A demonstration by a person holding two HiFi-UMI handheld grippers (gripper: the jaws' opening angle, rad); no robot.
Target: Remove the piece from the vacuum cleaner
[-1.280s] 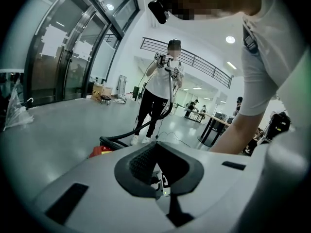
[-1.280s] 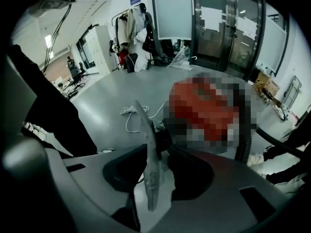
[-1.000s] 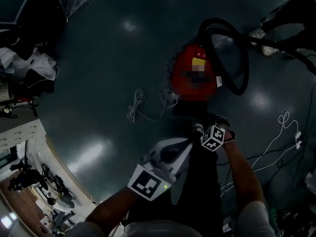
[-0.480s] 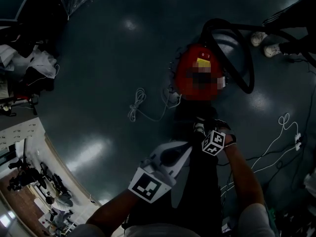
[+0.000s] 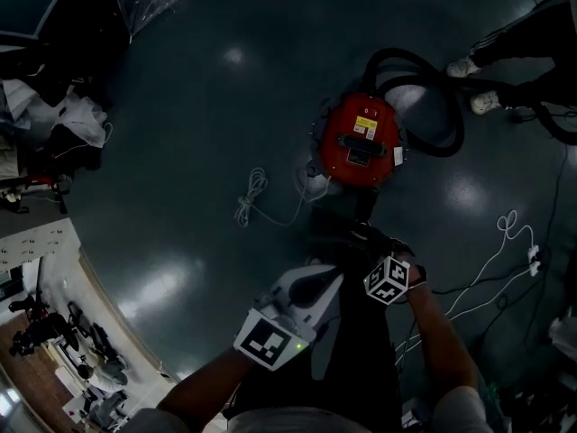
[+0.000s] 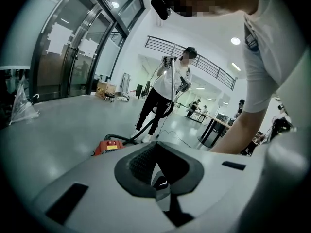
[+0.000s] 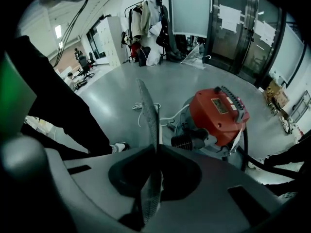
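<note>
Grey polished floor carries everything. Nearest, the left gripper has its fingers together on nothing. The right gripper is clamped on a thin mesh sheet that stands edge-on, apart from the red vacuum cleaner just beyond. The sheet looks already lifted out of the cleaner, so probably only carrying it away and setting it down remains. Farther off, the black hose loops behind the cleaner.
</note>
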